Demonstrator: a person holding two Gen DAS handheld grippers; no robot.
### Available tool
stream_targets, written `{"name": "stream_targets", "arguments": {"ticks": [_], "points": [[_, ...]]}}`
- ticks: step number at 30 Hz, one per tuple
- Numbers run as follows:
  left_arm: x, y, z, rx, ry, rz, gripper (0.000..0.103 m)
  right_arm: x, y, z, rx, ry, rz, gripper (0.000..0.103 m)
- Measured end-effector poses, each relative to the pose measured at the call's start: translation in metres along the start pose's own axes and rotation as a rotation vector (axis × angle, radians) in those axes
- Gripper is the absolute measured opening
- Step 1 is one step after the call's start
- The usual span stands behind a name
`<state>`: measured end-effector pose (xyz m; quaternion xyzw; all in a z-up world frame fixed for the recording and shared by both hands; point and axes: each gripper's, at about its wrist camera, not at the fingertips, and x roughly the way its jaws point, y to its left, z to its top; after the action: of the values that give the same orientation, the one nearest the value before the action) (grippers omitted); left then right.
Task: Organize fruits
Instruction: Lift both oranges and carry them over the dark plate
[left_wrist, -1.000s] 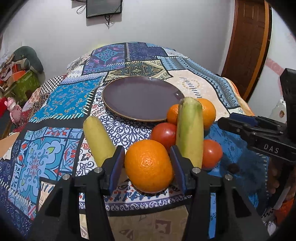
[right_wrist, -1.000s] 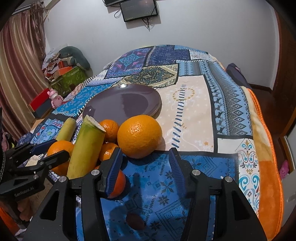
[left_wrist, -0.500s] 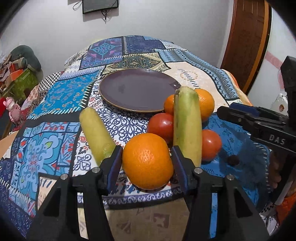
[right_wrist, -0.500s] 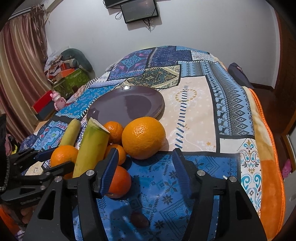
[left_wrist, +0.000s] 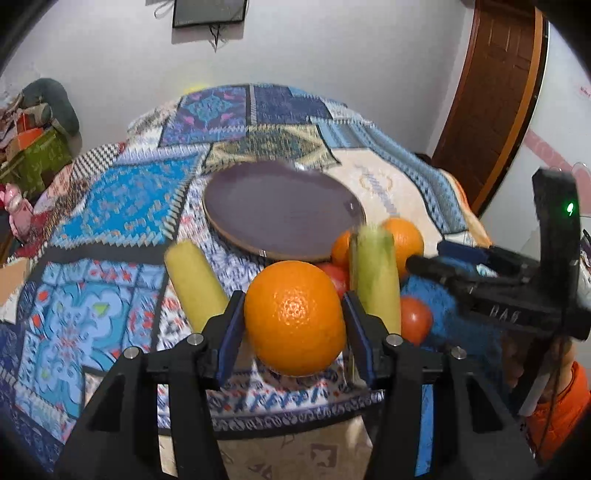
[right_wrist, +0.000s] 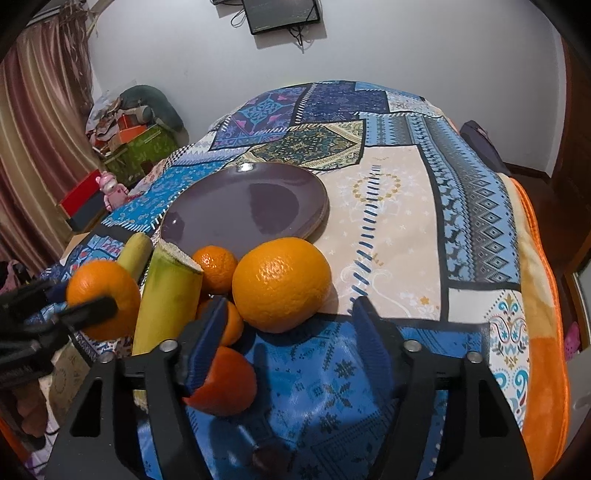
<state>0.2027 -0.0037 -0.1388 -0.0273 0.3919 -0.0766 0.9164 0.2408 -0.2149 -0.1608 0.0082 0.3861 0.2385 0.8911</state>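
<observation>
Left wrist view: large round orange (left_wrist: 294, 317) is clamped between left gripper (left_wrist: 293, 332) pads, lifted clear of patterned quilt (left_wrist: 110, 221). Right wrist view: right gripper (right_wrist: 286, 338) jaws are spread, second big orange (right_wrist: 282, 284) seen just ahead, near round purple plate (right_wrist: 243, 206)

The left gripper (left_wrist: 293, 325) has closed on the orange (left_wrist: 294, 318) and lifted it.

each fisheye looked forward along its own tongs, close over the bed's near edge. both shared the purple plate (left_wrist: 280, 214) (right_wrist: 243, 206) beyond the tips.
</observation>
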Motion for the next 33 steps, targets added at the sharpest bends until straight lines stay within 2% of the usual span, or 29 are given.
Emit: {"name": "stream_targets", "arguments": {"ticks": [7,14,20,22,26,33], "points": [[0.003,0.007,0.02,0.013,-0.035,0.022,0.052,0.019,0.0,0.008,-0.005,0.038,0.006,0.069],[0.014,0.011,0.026,0.022,-0.033,0.024,0.052,0.027,0.0,0.01,-0.014,0.044,0.012,0.072],[0.018,0.011,0.024,0.013,-0.024,0.01,0.052,0.03,-0.009,0.009,0.027,0.063,0.059,0.075],[0.018,0.01,0.023,0.015,-0.024,0.011,0.052,0.029,-0.006,0.008,0.015,0.058,0.078,0.067],[0.016,0.009,0.024,0.018,-0.028,0.016,0.052,0.023,0.0,0.008,-0.018,0.048,0.026,0.066],[0.0,0.011,0.031,0.022,-0.062,0.036,0.052,0.011,0.0,0.011,-0.012,0.025,-0.013,0.065]]}}
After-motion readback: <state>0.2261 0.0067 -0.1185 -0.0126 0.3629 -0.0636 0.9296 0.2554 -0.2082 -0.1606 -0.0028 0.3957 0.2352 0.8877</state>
